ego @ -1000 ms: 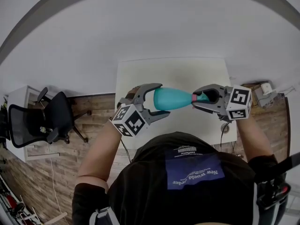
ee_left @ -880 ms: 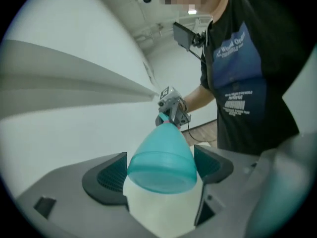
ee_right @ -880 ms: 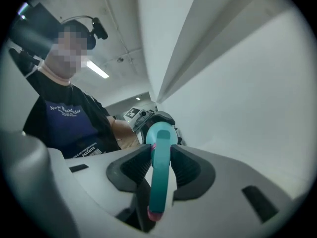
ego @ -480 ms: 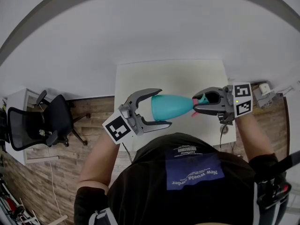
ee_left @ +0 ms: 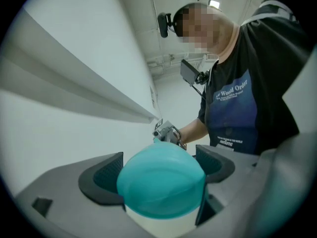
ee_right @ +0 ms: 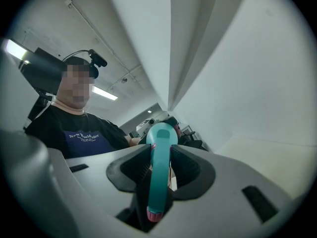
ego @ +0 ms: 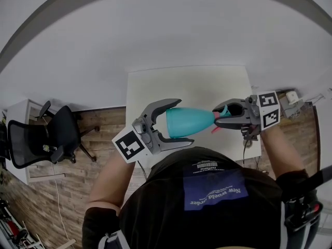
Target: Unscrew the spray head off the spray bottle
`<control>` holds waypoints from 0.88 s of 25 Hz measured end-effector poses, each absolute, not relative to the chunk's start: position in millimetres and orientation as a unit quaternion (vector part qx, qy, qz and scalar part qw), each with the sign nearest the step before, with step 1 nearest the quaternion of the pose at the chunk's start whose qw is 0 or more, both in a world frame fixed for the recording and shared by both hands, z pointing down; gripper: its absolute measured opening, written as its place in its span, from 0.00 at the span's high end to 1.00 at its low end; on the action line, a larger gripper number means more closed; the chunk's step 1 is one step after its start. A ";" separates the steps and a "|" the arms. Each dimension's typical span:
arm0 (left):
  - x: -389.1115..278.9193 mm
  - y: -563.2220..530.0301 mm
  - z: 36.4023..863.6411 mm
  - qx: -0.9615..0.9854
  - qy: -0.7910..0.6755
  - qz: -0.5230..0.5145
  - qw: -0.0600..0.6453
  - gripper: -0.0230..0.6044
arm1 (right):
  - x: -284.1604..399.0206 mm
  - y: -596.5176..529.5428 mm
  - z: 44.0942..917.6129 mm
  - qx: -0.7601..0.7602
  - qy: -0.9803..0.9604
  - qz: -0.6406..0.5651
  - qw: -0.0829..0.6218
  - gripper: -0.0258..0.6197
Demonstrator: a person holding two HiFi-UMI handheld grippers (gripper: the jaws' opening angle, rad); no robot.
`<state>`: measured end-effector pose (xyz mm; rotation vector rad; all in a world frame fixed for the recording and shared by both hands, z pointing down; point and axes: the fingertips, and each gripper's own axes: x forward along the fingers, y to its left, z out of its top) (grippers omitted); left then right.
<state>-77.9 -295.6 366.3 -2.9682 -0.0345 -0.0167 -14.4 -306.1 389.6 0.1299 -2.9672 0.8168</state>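
A teal spray bottle (ego: 182, 123) hangs level in the air above the white table (ego: 155, 84), base to the left. My left gripper (ego: 185, 121) has its two jaws around the wide base; in the left gripper view the rounded base (ee_left: 161, 185) fills the gap between the dark pads (ee_left: 105, 178), which hug its sides. My right gripper (ego: 217, 116) is shut on the teal spray head (ee_right: 159, 148), whose pink end (ee_right: 154, 214) shows low between the jaws. The bottle's neck is hidden by the right jaws.
A black office chair (ego: 54, 136) stands on the wooden floor at the left. A small grey device (ego: 291, 98) sits beyond the table's right edge, and a cable (ego: 245, 149) hangs at the table's near right corner. My own torso fills the lower middle.
The left gripper has rolled and slid back toward the bottle's base, its marker cube now lower left. The right gripper has rolled slightly. Bottle and both grippers have risen a little.
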 end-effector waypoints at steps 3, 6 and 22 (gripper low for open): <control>-73.1 -290.6 372.9 -0.998 -0.019 -0.009 0.060 0.24 | -15.3 -307.2 388.0 0.042 -0.963 0.266 0.030 0.77; -73.1 -290.8 371.7 -0.999 -0.007 0.000 0.040 0.24 | -16.9 -310.1 381.2 0.044 -0.962 0.270 0.016 0.77; -81.2 -299.2 367.4 -0.998 -0.036 0.005 -0.058 0.24 | -22.9 -307.6 369.8 0.054 -0.975 0.214 0.038 0.77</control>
